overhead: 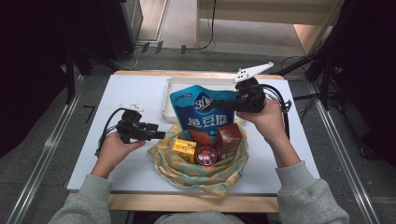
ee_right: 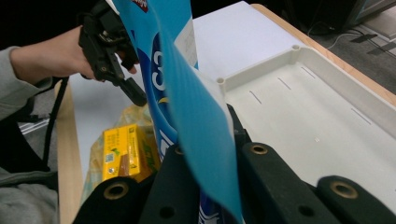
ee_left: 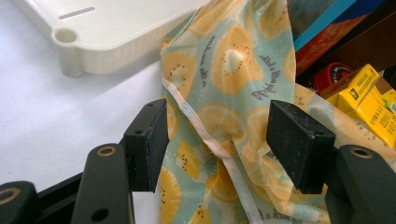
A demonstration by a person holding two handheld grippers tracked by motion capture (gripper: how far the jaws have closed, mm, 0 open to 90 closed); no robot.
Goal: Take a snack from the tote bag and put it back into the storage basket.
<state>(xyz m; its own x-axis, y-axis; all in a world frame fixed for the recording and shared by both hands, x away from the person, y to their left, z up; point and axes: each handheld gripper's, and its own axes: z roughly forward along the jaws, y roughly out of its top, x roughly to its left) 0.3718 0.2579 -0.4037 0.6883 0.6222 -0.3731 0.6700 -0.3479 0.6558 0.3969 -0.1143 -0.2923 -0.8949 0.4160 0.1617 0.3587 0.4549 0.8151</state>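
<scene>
While the right claw (overhead: 223,103) pinches the blue pouch (overhead: 201,112) upright, top tilted away, the left claw (overhead: 159,135) gapes.

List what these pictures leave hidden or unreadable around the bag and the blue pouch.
- Blue pouch: lower part sunk in the fabric bag, high view; top cut off by the edge, right gripper view.
- Right gripper: pads covered by the pouch, right gripper view.
- Red round tin: label too small, high view.

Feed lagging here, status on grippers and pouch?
Right gripper shut on blue snack pouch. Left gripper open around fruit-print cloth bag. Nothing blocking white plastic tray.
</scene>
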